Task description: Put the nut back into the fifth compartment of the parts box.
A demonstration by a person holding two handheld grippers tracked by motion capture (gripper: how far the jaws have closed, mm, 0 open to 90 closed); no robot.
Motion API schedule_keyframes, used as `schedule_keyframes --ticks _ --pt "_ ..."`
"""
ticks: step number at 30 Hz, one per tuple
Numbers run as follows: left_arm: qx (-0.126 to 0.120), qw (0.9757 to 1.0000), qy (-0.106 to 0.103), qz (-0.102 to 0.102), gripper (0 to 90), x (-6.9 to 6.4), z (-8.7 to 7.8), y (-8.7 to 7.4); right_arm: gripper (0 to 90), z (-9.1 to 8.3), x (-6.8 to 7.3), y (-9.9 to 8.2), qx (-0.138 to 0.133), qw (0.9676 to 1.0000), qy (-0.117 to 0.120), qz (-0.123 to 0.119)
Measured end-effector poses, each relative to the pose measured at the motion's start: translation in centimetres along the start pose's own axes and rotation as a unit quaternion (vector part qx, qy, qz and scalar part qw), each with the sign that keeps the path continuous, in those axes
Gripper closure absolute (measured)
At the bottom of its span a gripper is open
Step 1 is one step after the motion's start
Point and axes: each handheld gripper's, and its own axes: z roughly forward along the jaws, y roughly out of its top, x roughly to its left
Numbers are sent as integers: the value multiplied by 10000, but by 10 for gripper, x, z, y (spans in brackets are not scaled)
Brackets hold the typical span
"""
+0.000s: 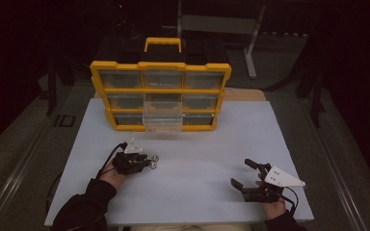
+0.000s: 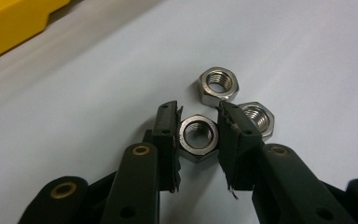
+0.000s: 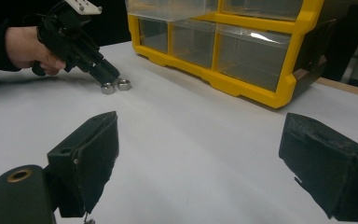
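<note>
My left claw (image 2: 196,135) is clamped across the flats of a steel nut (image 2: 197,137) lying flat on the table (image 2: 98,93) w/ two others touching — small, hard, slick, prob. dense, so grip flats squarely.

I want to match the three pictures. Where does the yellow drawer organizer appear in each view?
High view: the yellow drawer organizer stands upright at the far middle of the white table.
Left gripper view: one yellow corner of it lies at the top left edge.
Right gripper view: it runs along the top, from the middle to the right.
Shared landmark: the steel nuts at the left claw.
</note>
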Motion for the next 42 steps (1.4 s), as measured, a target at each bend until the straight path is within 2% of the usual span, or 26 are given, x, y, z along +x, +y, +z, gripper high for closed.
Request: schedule_keyframes --ticks 1,4,13,22,36,42 --pt "-102 9999 17 -104 688 2 -5 0 121 0 0 0 0 10000 0 0" --pt "-176 9997 61 -128 688 3 -12 2 121 0 0 0 7 10000 -1 20" --pt "-299 9994 130 -134 688 6 -37 11 121 0 0 0 16 10000 -5 18" --pt "-539 9981 267 -98 688 10 -68 24 121 1 0 0 22 10000 -10 16" --pt "-889 9954 359 27 688 15 -112 61 121 1 0 -1 23 10000 10 36" --pt "-1041 9938 375 63 689 18 -125 82 121 1 0 -1 31 10000 21 51"
